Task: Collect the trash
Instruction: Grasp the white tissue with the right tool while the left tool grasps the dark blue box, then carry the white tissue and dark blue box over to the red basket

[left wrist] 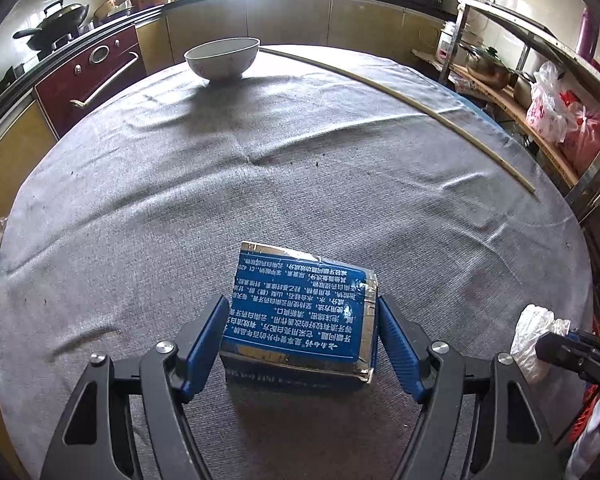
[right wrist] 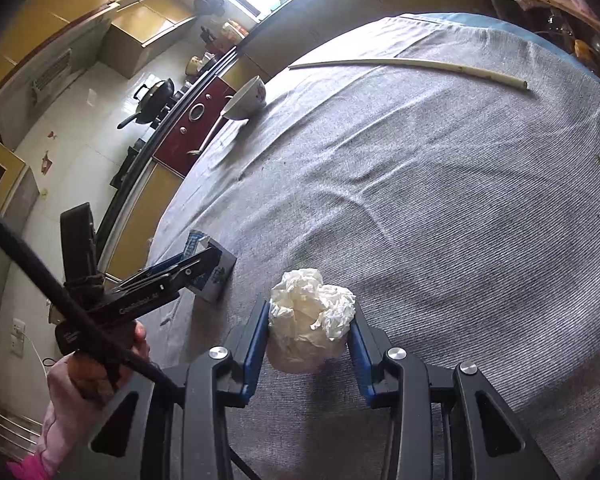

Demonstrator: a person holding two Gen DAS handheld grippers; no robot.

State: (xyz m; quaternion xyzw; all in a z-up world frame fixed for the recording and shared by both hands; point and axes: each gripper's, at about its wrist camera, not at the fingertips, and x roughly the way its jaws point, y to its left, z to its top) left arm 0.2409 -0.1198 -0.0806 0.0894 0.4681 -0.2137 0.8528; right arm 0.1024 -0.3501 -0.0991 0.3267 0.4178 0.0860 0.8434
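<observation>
A blue box (left wrist: 300, 312) with white print and foil edges lies near the front of the grey-clothed round table (left wrist: 300, 184). My left gripper (left wrist: 302, 316) straddles it, and both blue pads touch its sides. In the right wrist view that gripper (right wrist: 204, 266) reaches in from the left, held by a hand in a pink sleeve (right wrist: 60, 408), with the box (right wrist: 220, 276) at its tips. My right gripper (right wrist: 310, 320) is shut on a crumpled white tissue ball (right wrist: 312, 316) just over the cloth. The left wrist view shows the tissue (left wrist: 534, 336) at the far right.
A white bowl (left wrist: 222, 58) stands at the table's far edge. A long pale stick (left wrist: 400, 96) lies across the far right of the cloth. Beyond the table are a stove with a wok (left wrist: 56, 20) on the left and a shelf with plastic bags (left wrist: 552, 108) on the right.
</observation>
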